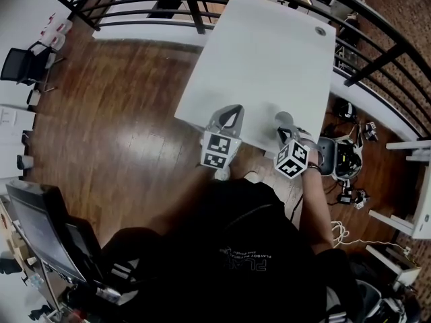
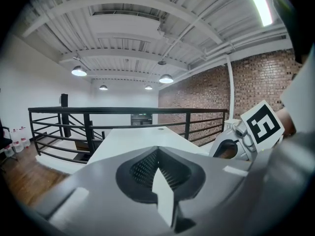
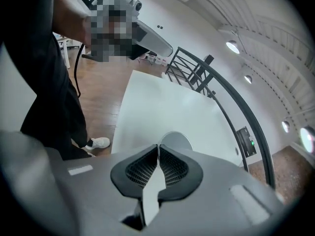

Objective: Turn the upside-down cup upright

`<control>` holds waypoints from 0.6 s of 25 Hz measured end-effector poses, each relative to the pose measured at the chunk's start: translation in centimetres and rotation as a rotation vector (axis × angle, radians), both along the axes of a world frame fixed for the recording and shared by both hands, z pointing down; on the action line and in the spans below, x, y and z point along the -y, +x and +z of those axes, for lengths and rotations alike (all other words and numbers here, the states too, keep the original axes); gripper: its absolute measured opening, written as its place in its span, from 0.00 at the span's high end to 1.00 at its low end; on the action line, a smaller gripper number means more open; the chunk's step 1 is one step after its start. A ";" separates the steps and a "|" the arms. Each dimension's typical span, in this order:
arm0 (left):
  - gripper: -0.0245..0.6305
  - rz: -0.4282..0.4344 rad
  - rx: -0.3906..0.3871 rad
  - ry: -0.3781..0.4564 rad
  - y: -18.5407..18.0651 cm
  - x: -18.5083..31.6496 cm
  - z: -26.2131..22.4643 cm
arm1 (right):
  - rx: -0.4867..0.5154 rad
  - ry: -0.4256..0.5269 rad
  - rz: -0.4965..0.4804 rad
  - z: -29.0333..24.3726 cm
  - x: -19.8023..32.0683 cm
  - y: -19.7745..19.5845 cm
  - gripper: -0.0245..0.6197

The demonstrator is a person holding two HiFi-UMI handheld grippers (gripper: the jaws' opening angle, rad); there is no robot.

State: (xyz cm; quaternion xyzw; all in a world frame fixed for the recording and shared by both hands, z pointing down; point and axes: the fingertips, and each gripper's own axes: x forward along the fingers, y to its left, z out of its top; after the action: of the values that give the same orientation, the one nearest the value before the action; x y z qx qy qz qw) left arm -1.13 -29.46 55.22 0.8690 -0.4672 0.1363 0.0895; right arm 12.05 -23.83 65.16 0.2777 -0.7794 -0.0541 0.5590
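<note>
The white table point(image 1: 269, 52) shows no cup that I can make out for certain. A pale grey rounded thing point(image 3: 176, 140) peeks out just past my right gripper's fingertips in the right gripper view; whether it is the cup, or touches the jaws, I cannot tell. My right gripper point(image 3: 158, 147) is shut, pads pressed together, and sits at the table's near edge point(image 1: 281, 118). My left gripper point(image 1: 232, 110) hovers beside it at the same edge, also shut point(image 2: 157, 152) with nothing between its pads. The left gripper view catches the right gripper's marker cube point(image 2: 263, 123).
A black railing point(image 1: 168, 5) runs behind and to the right of the table. The tabletop has a small round grommet point(image 1: 320, 30) at its far right. Wooden floor point(image 1: 114, 126) lies left, a black chair point(image 1: 23, 62) far left, and cables and gear point(image 1: 343, 160) to the right.
</note>
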 end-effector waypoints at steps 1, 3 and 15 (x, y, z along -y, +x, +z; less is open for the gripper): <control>0.96 -0.002 -0.002 -0.001 -0.1 0.0 0.0 | -0.010 -0.003 -0.002 0.2 -0.1 0.0 0.92; 0.97 -0.004 -0.006 -0.003 -0.4 0.0 0.0 | -0.027 -0.007 -0.005 0.6 -0.2 -0.1 0.92; 0.97 0.001 -0.020 0.001 -0.8 -0.4 -0.3 | 0.038 0.066 0.036 -2.5 -0.5 -0.6 0.80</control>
State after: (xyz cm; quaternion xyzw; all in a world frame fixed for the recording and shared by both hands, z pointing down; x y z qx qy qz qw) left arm -1.96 -29.02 54.94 0.8706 -0.4658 0.1274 0.0936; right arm 11.45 -23.38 62.65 0.3110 -0.7825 -0.0644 0.5356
